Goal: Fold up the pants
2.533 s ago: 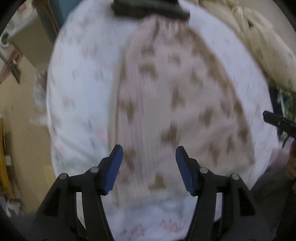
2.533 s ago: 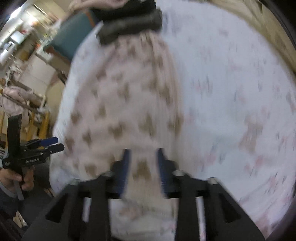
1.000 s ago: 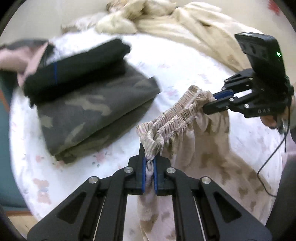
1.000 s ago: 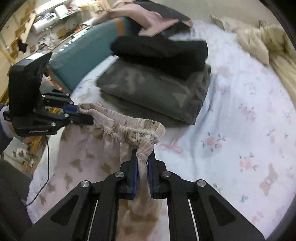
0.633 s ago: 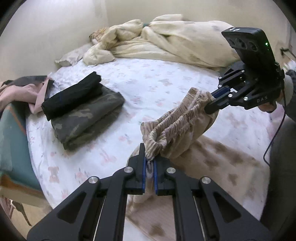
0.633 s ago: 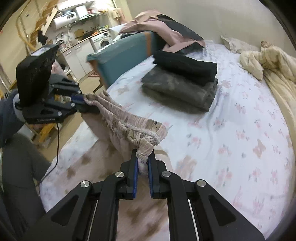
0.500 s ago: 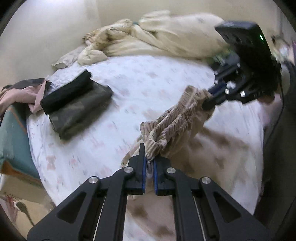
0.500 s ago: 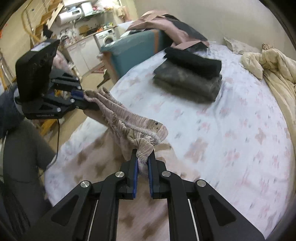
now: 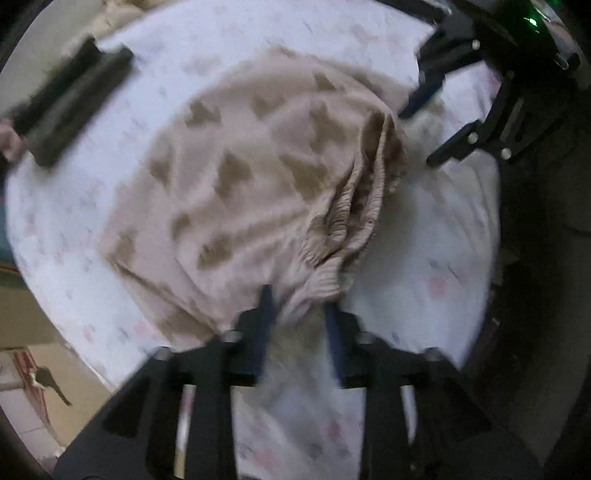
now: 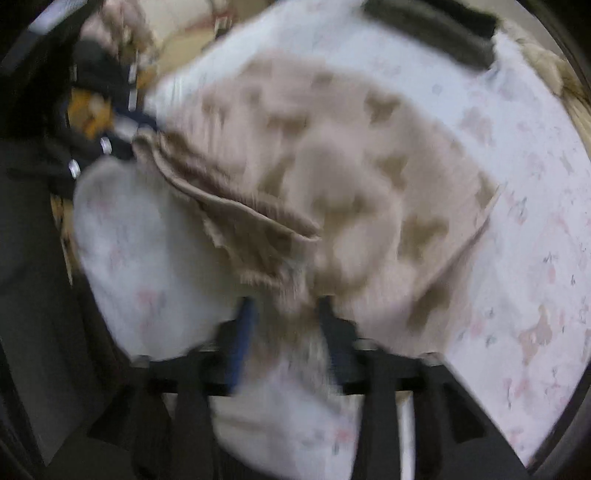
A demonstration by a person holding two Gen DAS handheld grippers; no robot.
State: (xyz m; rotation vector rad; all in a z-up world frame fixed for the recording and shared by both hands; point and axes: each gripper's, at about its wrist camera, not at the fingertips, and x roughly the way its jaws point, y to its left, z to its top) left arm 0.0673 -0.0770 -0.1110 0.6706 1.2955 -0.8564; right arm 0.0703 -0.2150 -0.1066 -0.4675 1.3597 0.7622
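The beige pants (image 9: 258, 173) with brown bear shapes lie folded over on the white flowered bed sheet (image 9: 424, 258). Their gathered waistband (image 9: 354, 206) runs along the near edge of the fold. My left gripper (image 9: 299, 306) is open, its jaws parted around one waistband end. My right gripper (image 10: 284, 317) is open too, with the other waistband end (image 10: 236, 206) between its parted jaws. In the right wrist view the pants (image 10: 351, 166) spread away from me. Each gripper shows in the other's view: the right one (image 9: 480, 110), the left one (image 10: 92, 140). Both views are blurred.
A stack of folded dark clothes (image 9: 66, 99) lies on the bed beyond the pants, also in the right wrist view (image 10: 432, 22). A crumpled cream blanket (image 10: 554, 74) lies at the far side. The bed edge and floor (image 9: 33, 332) are to the left.
Both grippers swung the held waistband down and over onto the bed, folding the pants over themselves. Both jaws then opened and let go of the waistband.
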